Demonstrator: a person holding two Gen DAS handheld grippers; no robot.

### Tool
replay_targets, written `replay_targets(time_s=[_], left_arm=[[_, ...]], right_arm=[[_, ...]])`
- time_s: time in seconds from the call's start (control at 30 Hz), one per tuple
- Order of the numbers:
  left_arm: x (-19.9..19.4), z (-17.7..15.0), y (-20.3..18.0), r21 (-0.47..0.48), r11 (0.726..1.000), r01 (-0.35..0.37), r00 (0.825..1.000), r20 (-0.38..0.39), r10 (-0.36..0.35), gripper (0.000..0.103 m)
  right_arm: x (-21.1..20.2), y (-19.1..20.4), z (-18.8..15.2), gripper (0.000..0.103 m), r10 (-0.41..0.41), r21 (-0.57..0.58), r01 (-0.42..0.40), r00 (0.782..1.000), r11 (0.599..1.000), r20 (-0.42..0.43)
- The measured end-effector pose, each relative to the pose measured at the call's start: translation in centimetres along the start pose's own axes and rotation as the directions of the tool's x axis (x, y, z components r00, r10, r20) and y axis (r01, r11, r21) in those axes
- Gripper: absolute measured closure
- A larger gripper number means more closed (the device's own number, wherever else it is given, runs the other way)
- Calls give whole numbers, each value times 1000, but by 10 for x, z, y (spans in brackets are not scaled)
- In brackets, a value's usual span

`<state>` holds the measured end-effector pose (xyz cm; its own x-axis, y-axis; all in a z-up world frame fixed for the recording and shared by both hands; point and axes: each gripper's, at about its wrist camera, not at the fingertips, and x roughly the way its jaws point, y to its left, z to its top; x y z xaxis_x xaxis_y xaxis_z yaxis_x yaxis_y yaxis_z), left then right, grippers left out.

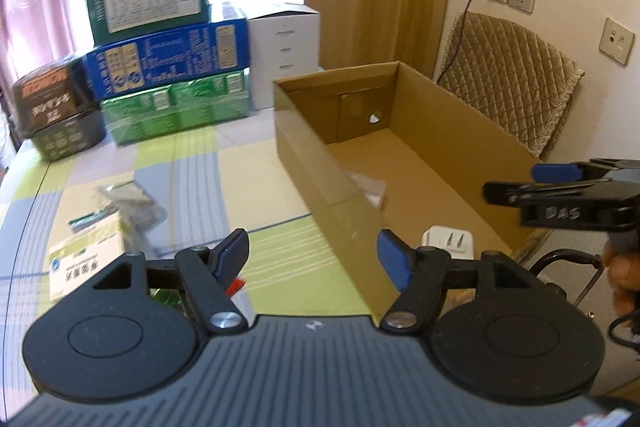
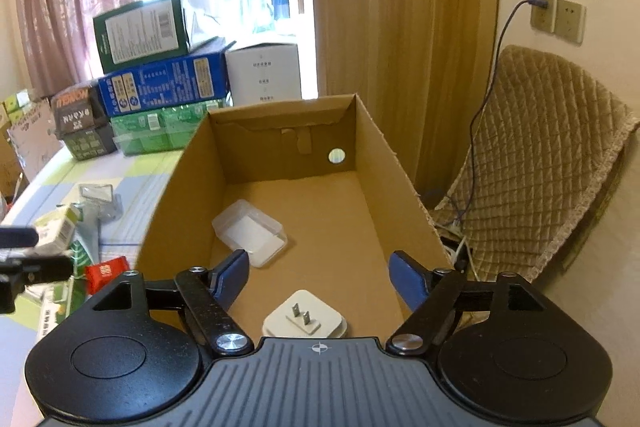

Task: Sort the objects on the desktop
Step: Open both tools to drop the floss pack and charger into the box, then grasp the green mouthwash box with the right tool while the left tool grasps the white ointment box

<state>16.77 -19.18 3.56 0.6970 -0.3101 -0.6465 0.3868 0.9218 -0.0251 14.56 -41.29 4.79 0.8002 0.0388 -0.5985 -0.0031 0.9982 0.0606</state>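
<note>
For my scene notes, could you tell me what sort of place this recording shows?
Most likely a room in a home: a table with a checked cloth, long curtains by a bright window, and a chair with a quilted cover beside wall sockets.

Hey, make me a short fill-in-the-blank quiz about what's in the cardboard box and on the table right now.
1. The white plug adapter lies inside the open brown cardboard box with its two metal prongs facing ____.
2. The clear plastic lidded case rests on the floor of the ____.
3. The small red packet lies on the ____, outside the box.
4. Both the right gripper and the left gripper hold ____.

Missing words: up; box; table; nothing
</note>
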Motion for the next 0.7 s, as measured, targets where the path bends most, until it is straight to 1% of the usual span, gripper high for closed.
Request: replay_targets(time_s=[0.17,0.23,0.4,0.53,0.7], left_arm=[[-18,-19,20,-29,999,-32,999,-15,32,35],[-27,-26,31,-41,998,-53,998,-18,53,35],[-56,-50,66,-68,989,-133,991,-29,131,32],[-80,-71,97,-101,974,-201,979,-48,197,31],[-105,-93,132,-139,953,-270,962,-66,264,28]], right_arm=[[-27,18,4,20,23,-3,-23,999,1000,43],[-38,30,6,16,45,-12,-45,997,999,63],[-61,73,6,12,128,-42,-125,987,991,100],[-69,110,-1,11,197,-78,-190,976,979,95],[-66,154,-18,10,274,-142,-265,961,954,46]])
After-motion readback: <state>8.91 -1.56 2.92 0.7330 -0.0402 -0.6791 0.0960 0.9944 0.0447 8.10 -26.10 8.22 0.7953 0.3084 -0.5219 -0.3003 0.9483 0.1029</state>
